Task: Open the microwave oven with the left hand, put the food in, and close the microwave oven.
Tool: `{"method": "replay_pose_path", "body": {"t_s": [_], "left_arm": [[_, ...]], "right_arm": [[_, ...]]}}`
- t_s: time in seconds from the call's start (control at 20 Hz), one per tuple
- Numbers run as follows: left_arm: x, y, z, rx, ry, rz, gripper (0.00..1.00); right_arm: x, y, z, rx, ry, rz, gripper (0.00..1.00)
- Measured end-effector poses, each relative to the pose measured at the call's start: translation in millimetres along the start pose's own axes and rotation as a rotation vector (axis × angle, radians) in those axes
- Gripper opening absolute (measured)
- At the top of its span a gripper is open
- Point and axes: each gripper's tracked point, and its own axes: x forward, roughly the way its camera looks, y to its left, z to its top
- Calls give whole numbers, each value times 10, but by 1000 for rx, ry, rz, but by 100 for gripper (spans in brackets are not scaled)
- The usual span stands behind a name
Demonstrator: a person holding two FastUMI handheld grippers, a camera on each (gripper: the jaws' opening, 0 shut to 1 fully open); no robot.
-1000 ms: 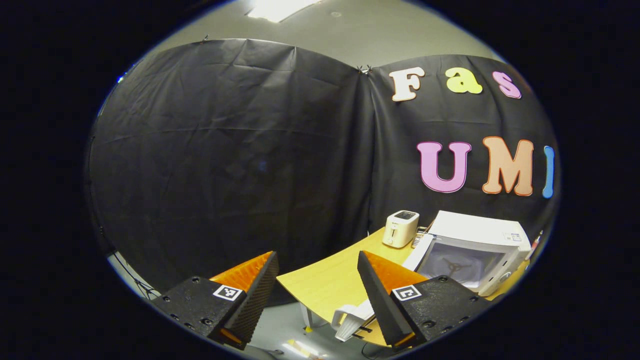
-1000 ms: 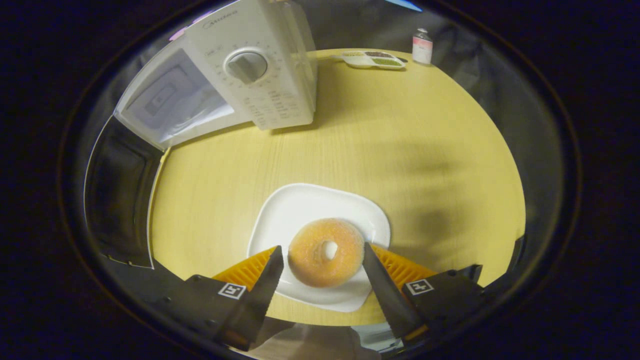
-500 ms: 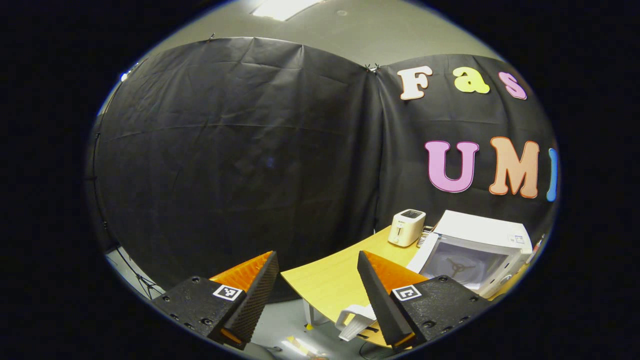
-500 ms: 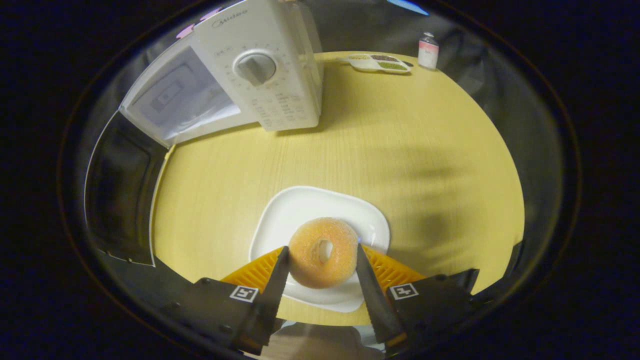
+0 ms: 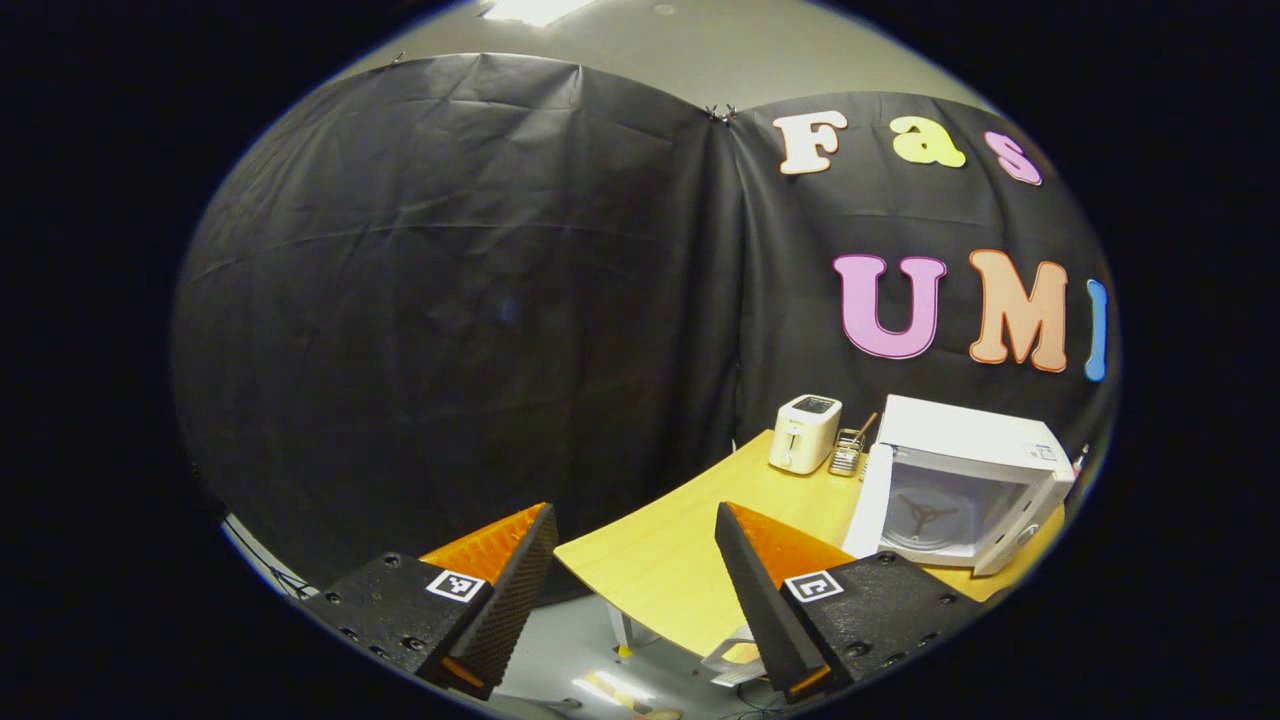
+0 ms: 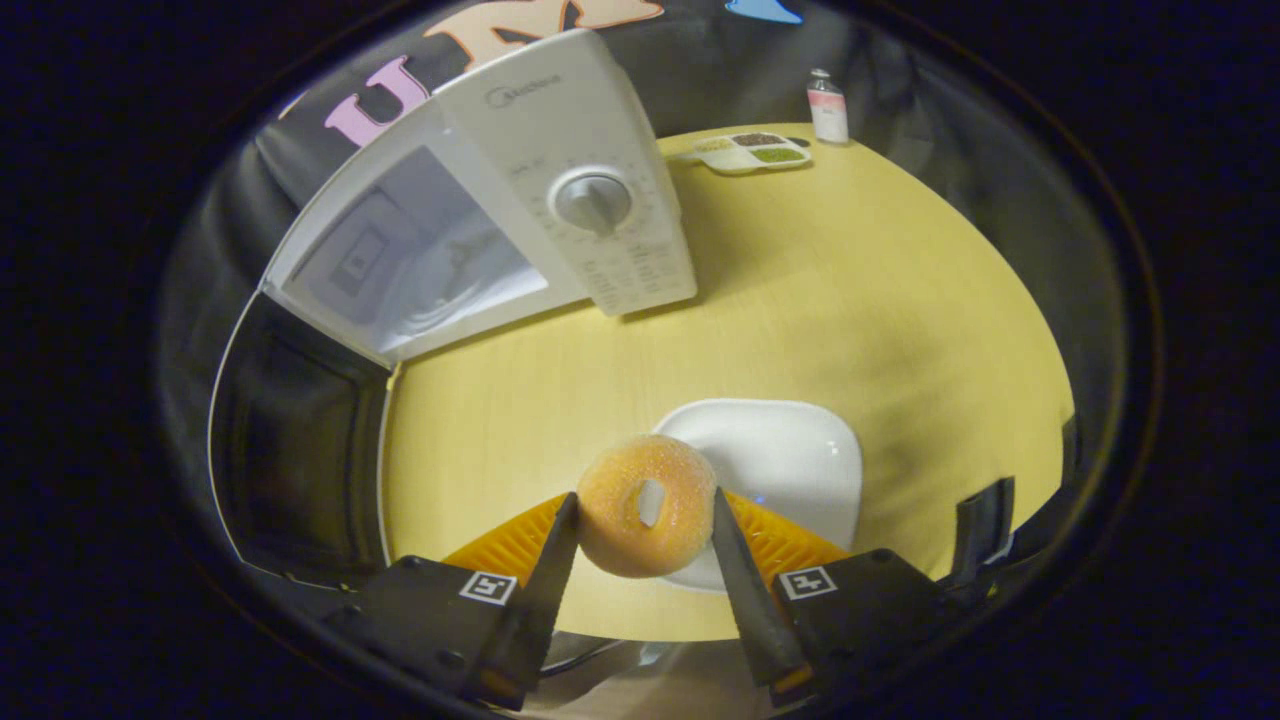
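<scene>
The white microwave point(image 6: 575, 190) stands on the yellow table point(image 6: 850, 290) with its door point(image 6: 300, 450) swung wide open to the left and its cavity point(image 6: 420, 260) showing. My right gripper point(image 6: 643, 495) is shut on a sugared doughnut point(image 6: 610, 520), held just above the left edge of a white plate point(image 6: 790, 460). In the left gripper view the microwave point(image 5: 975, 450) sits far off at the right with its turntable hub visible. My left gripper point(image 5: 632, 520) hangs open, away from the table's near corner, with nothing between its fingers.
A white toaster point(image 5: 805, 432) and a small rack point(image 5: 848, 452) stand behind the microwave's left side. A compartment tray point(image 6: 745, 152) and a small bottle point(image 6: 827, 105) sit at the table's far edge. A black chair part point(image 6: 980, 520) shows by the near right edge.
The right gripper closed on the doughnut and lifted it off the plate, shifting left toward the microwave. The left gripper stayed open and its view swung slightly.
</scene>
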Motion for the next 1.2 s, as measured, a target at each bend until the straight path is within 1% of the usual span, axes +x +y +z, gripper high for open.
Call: {"method": "replay_pose_path", "body": {"t_s": [0.05, 0.1, 0.2, 0.25, 0.3, 0.4, 0.55, 0.6, 0.65, 0.7, 0.95, 1.2], "left_arm": [[46, -4, -20, -4, 7, -20, 89], [105, -7, -38, -6, 13, -41, 93], [230, 8, -76, 1, 22, -75, 93], [310, 0, -99, 5, 30, -93, 89], [356, -27, -127, 8, 40, -120, 93], [451, -62, -191, 15, 54, -161, 93], [574, -85, -268, 31, 73, -212, 93], [597, -94, -296, 45, 82, -229, 93], [652, -129, -332, 58, 94, -248, 93], [678, -147, -366, 66, 106, -266, 93], [821, -260, -502, 50, 157, -329, 94], [942, -311, -639, 75, 193, -369, 94]], "right_arm": [[0, 146, -4, 8, -15, 19, 74], [5, 316, 7, 19, -37, 42, 74], [12, 655, 59, 45, -89, 94, 74], [14, 827, 102, 61, -121, 120, 74], [21, 983, 174, 79, -157, 141, 74], [79, 1272, 317, 122, -231, 171, 74], [180, 1596, 588, 198, -333, 211, 73], [238, 1695, 647, 222, -358, 215, 73], [313, 1737, 708, 237, -376, 208, 79], [385, 1789, 765, 247, -394, 201, 72], [695, 2077, 1064, 326, -471, 200, 72], [935, 2178, 1459, 445, -567, 172, 72]]}}
